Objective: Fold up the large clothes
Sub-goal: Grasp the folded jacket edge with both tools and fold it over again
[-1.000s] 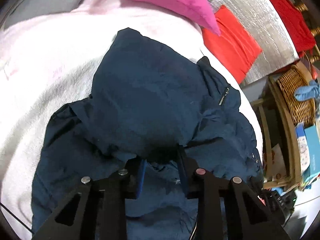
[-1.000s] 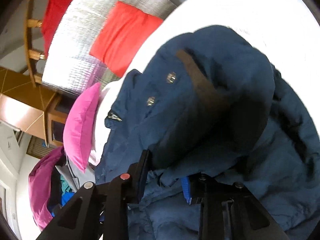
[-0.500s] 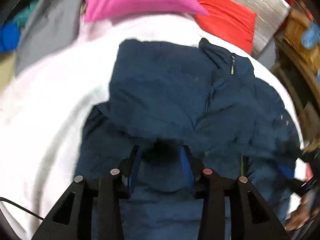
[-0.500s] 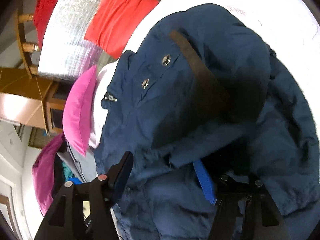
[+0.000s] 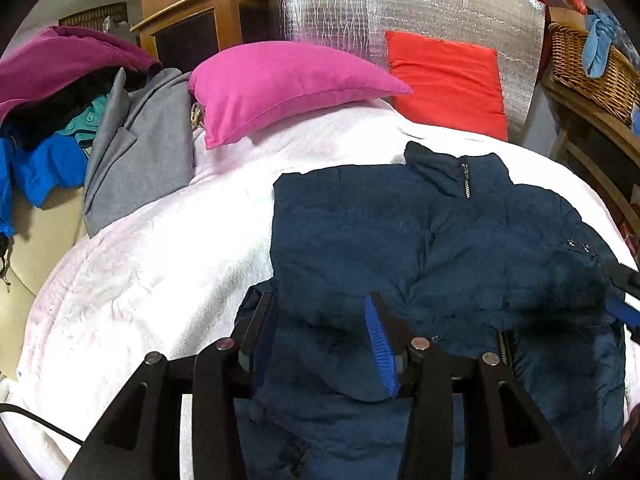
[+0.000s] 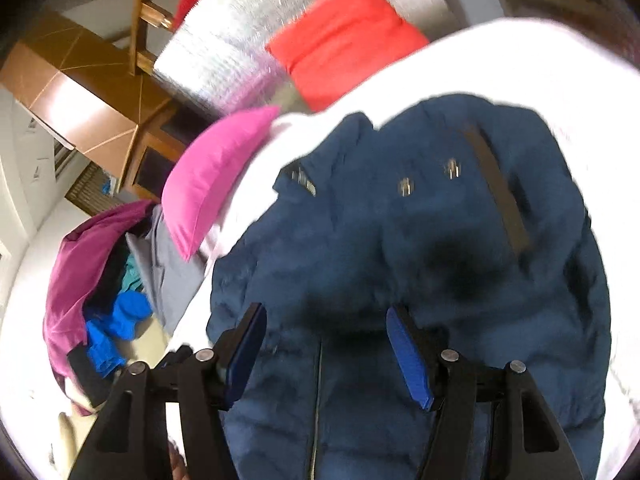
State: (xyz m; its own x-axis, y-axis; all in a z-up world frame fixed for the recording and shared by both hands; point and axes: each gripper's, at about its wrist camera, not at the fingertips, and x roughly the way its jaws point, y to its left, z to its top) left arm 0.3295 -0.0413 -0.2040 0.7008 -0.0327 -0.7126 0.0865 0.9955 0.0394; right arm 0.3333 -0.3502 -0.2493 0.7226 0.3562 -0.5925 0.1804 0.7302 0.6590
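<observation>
Navy puffer jacket (image 5: 420,248) lying on white fleece blanket (image 5: 160,272), centre to lower right of left wrist frame, collar and zip toward top. Both side panels folded in over the middle, snaps and brown strip showing on the folded part in right wrist view (image 6: 420,240). Lower hem part unfolded, toward bottom of frame. Judged partway: side folds done, bottom-to-top fold and tidying left.

Left gripper (image 5: 320,320) above jacket, jaws partly apart and just been opening, nothing clamped, fabric only behind the blue pads. Right gripper (image 6: 324,332) wider apart, empty too, recently opened, hovering over jacket's lower middle; view blurred.

Further out: pink pillow (image 5: 280,84) upper centre, red cushion (image 5: 448,80) against silver foil sheet (image 5: 400,8), grey coat (image 5: 140,148) and pile of purple and blue clothes (image 5: 48,112) at left, wicker basket (image 5: 592,68) upper right.
</observation>
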